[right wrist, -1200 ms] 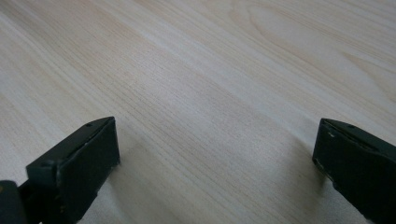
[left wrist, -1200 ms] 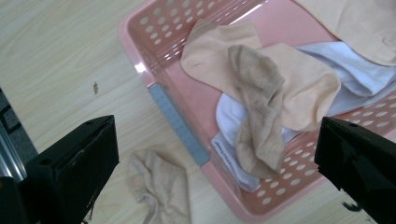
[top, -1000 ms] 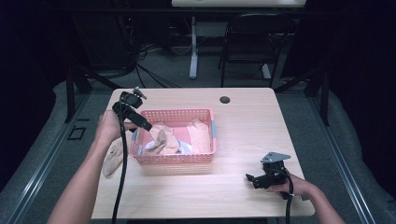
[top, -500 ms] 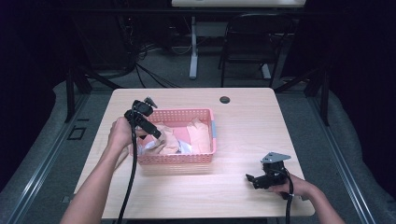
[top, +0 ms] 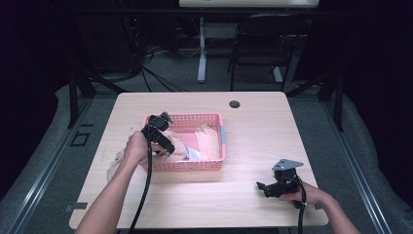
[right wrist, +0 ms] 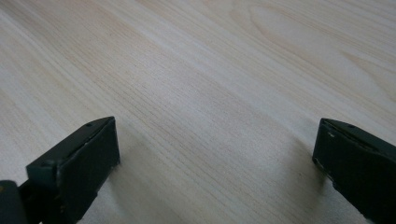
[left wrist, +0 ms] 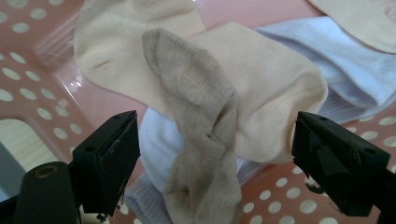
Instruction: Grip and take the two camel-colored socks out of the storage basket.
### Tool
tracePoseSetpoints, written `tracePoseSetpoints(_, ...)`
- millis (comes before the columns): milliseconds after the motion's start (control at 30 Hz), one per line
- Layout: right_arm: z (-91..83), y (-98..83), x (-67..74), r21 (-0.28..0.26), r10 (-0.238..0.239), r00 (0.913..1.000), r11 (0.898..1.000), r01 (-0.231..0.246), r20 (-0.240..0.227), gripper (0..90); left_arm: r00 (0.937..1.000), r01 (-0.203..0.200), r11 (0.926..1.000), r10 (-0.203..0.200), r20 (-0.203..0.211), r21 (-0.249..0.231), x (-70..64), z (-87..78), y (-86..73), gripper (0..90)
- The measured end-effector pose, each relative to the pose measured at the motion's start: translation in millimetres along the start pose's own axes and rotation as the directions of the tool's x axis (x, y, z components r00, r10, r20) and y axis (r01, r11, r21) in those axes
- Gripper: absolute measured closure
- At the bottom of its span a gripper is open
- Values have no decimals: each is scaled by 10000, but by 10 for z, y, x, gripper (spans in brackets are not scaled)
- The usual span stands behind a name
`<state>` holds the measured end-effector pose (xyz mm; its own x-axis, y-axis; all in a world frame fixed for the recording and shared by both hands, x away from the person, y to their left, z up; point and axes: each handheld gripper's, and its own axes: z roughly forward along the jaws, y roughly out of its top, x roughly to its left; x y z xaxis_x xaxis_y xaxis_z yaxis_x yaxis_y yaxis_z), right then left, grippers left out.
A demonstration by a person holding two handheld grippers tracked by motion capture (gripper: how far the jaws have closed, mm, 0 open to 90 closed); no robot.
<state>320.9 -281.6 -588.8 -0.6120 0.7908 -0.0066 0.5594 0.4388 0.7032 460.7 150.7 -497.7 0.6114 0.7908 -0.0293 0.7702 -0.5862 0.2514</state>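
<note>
The grey-beige sock (left wrist: 196, 121) lies draped over a cream sock (left wrist: 261, 98) and a pale blue one (left wrist: 336, 60) at the left end of the pink basket (top: 220, 141), which sits on the desk (top: 302, 122). My left claw (left wrist: 215, 158) is down inside the basket with that sock between its jaws; they have just been closing in, but the pads are not on the fabric yet, so it is released and holds nothing. As I read it, I'm in the reach-and-pinch step of pulling socks out; another sock (top: 117, 161) lies on the desk just left of the basket. Next I need to sink a little further and clench on the grey-beige sock alone, so the cream one beneath doesn't come up with it. My right claw (top: 265, 187) rests on the bare desk near the front right corner, jaws wide and empty.
</note>
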Motion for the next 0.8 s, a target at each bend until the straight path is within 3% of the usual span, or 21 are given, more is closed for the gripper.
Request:
tracePoseSetpoints(400,0,0,0,0,5,10000,10000,-5,-3,0,10000,-7,9953,4,24,973,-8,205,-32,455)
tracePoseSetpoints(467,-2,0,0,21,-8,10000,10000,8,12,0,10000,20,9922,-20,-6,1245,-2,245,-48,564)
tracePoseSetpoints(500,-2,0,0,21,-8,10000,10000,8,12,0,10000,20,9922,-20,-6,1245,-2,245,-48,638)
tracePoseSetpoints(600,-3,1,-1,26,-12,10000,10000,12,16,0,9998,133,9923,-148,108,1230,18,257,-62,704)
tracePoseSetpoints(800,-3,1,-1,26,-10,10000,10000,10,14,0,9999,-5,9934,-10,127,1148,11,224,-58,787)
